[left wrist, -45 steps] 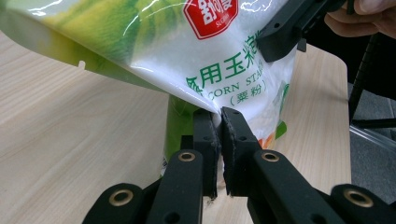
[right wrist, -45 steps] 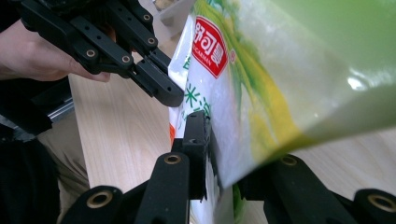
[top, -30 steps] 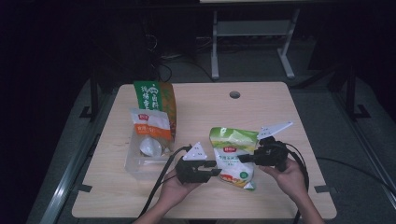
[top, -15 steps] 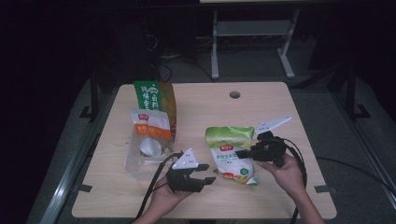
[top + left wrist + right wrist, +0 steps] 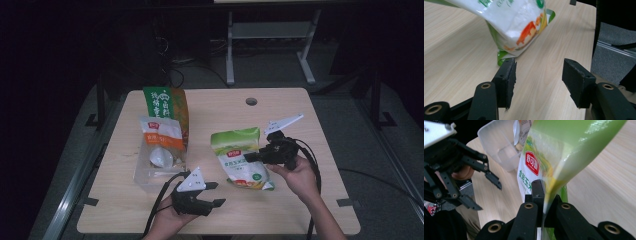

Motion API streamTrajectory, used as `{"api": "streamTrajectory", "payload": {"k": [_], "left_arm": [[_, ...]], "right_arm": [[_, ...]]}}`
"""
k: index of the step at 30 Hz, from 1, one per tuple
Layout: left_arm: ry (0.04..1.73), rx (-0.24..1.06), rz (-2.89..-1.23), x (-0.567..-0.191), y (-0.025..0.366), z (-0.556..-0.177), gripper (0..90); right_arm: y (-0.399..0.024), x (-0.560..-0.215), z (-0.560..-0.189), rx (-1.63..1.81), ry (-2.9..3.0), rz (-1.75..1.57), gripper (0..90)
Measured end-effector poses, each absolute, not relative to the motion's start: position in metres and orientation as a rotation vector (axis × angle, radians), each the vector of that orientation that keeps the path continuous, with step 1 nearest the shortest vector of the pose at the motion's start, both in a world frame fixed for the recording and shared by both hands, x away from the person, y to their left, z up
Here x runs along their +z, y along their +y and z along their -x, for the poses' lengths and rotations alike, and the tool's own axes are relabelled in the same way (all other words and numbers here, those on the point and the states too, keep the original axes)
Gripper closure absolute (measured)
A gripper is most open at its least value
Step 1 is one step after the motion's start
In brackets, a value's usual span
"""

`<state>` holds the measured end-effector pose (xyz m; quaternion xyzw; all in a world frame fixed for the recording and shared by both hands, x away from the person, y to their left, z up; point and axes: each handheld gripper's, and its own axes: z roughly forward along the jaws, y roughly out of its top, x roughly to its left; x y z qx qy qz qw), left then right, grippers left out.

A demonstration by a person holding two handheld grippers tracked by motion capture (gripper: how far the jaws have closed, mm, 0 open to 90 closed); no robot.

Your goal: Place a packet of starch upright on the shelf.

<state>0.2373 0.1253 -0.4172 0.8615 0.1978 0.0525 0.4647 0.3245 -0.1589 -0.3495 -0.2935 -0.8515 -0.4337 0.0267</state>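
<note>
Wooden table, dark room beyond

The pale wooden surface, with a round hole near its far edge, carries a clear plastic tub at its left and a green-and-white bag toward the middle.

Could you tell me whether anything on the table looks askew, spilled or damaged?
Nothing is spilled or torn. The green snack bag is tilted because the right tongs pinch its edge; the left tongs are open beside it.
</note>
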Motion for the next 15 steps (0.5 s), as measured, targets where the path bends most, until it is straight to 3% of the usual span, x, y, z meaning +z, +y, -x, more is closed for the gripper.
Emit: {"api": "streamTrajectory", "payload": {"k": [15], "left_arm": [[0.47, 0.122, -2.13, -0.419, 0.134, -0.23, 43.3]], "right_arm": [[-0.133, -0.321, -0.331, -1.371, -2.631, 0.836, 89.9]]}}
